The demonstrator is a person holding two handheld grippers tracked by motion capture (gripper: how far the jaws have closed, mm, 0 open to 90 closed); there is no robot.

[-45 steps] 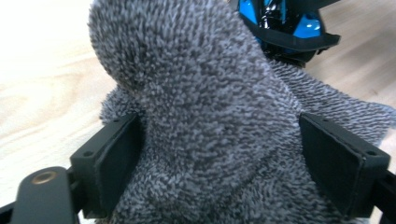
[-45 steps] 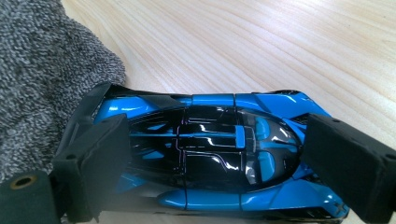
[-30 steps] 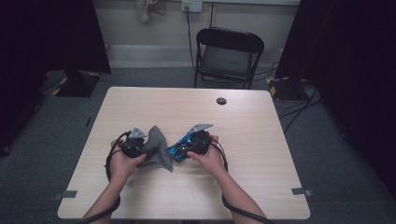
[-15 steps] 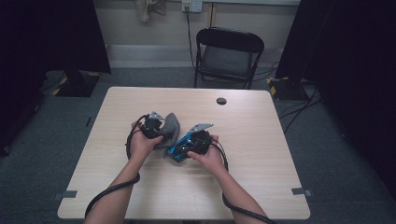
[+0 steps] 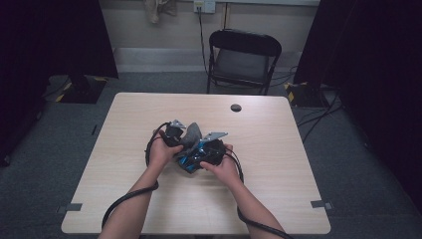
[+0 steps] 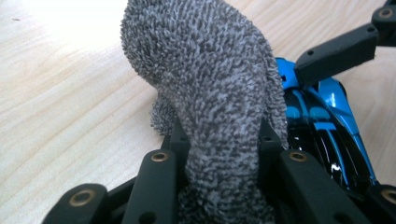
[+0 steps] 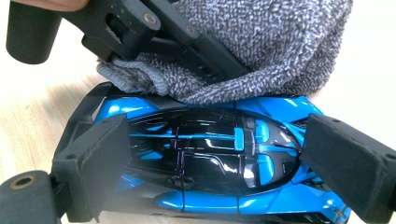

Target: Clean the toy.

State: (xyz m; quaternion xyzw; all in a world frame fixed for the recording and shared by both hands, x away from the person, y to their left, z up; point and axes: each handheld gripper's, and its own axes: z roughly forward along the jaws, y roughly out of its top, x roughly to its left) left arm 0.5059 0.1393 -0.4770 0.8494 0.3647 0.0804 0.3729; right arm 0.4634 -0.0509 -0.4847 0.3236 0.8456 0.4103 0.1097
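Note:
A blue and black toy car [image 7: 210,154] sits lengthwise between the jaws of my right gripper [image 7: 219,158], which is shut on its nose and tail. My left gripper [image 6: 222,140] is shut on a grey terry cloth [image 6: 210,79]. The cloth [image 7: 266,51] rests against the car's upper side. The car [image 6: 327,121] lies just right of the cloth in the left gripper view. From above, both grippers meet near the table's middle, with the left gripper [image 5: 174,133], the cloth [image 5: 192,132], the right gripper [image 5: 209,149] and the car [image 5: 188,162] packed close together.
The light wooden table [image 5: 278,164] has a round black cable hole [image 5: 236,107] near its far edge. A black folding chair [image 5: 241,59] stands behind the table. Cables trail from both grippers toward the near edge.
The left gripper has carried the cloth right and away from me until it lies against the car. The right gripper has kept hold of the car and barely moved.

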